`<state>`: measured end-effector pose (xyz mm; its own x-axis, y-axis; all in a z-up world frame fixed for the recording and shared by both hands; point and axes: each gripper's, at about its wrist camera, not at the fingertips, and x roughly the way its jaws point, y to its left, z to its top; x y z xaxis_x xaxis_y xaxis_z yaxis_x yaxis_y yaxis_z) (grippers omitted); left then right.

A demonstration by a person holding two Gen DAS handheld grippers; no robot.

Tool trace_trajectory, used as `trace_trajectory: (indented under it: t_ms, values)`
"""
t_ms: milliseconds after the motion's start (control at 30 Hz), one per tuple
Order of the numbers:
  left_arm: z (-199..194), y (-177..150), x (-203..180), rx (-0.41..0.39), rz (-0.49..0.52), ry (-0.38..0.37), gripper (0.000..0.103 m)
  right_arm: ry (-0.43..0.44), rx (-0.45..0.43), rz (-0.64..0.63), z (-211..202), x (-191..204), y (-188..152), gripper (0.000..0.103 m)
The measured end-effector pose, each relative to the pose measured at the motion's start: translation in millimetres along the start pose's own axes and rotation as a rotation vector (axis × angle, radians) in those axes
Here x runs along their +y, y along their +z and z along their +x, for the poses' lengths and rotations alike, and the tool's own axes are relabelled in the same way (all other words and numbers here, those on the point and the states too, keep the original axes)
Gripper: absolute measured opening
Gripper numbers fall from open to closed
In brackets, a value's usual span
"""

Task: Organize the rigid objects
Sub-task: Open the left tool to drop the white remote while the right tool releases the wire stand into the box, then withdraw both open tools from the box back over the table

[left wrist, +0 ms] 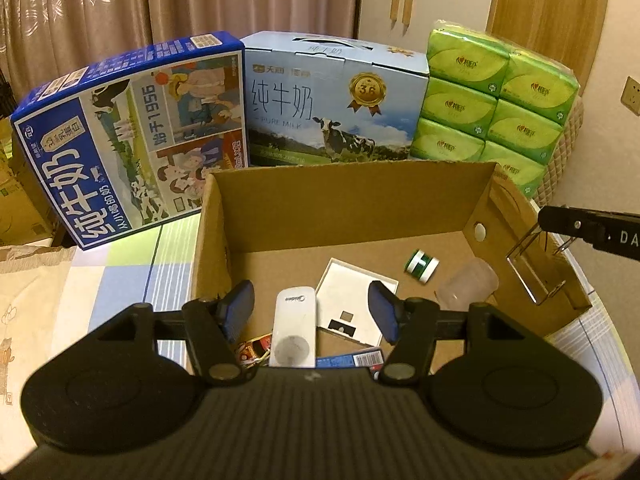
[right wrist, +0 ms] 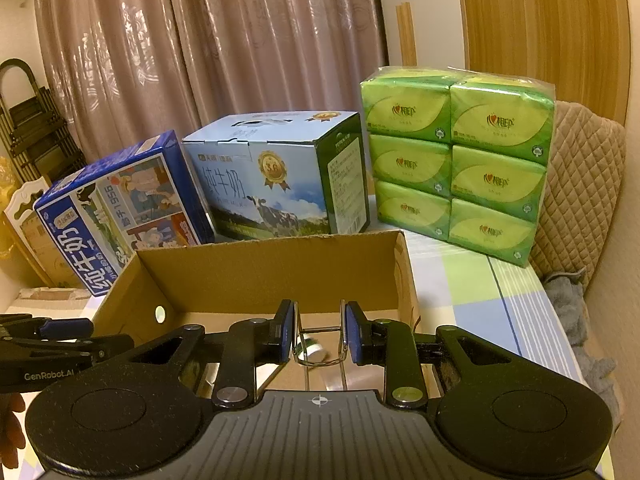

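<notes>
An open cardboard box (left wrist: 344,196) sits on the checked table. Inside lie a white Midea remote (left wrist: 292,332), a flat white square box (left wrist: 356,300), a green-and-white roll (left wrist: 420,266), a clear plastic cup (left wrist: 466,288) and small packets at the near edge. My left gripper (left wrist: 314,310) is open above the remote, holding nothing. My right gripper (right wrist: 319,334) is shut on a metal wire rack with a clear panel (right wrist: 320,350), held over the box's right wall; it also shows in the left wrist view (left wrist: 532,268). The box shows in the right wrist view (right wrist: 272,276).
Behind the box stand a tilted dark-blue milk carton (left wrist: 132,140), a light-blue milk carton (left wrist: 332,108) and a green tissue multipack (left wrist: 492,100). Curtains hang behind. A quilted chair back (right wrist: 580,184) and a grey cloth (right wrist: 576,312) are at the right.
</notes>
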<state>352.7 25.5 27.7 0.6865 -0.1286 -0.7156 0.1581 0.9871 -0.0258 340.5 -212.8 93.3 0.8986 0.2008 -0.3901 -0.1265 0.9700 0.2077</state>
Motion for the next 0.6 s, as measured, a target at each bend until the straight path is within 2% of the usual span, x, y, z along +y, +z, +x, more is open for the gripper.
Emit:
trace_trajectory:
  t_ms: [600]
  values:
    - [-0.8,-2.7,-1.2,0.007,0.005,0.004,0.058,0.004,0.000,-0.008,-1.8,3.1,1.0,0.024]
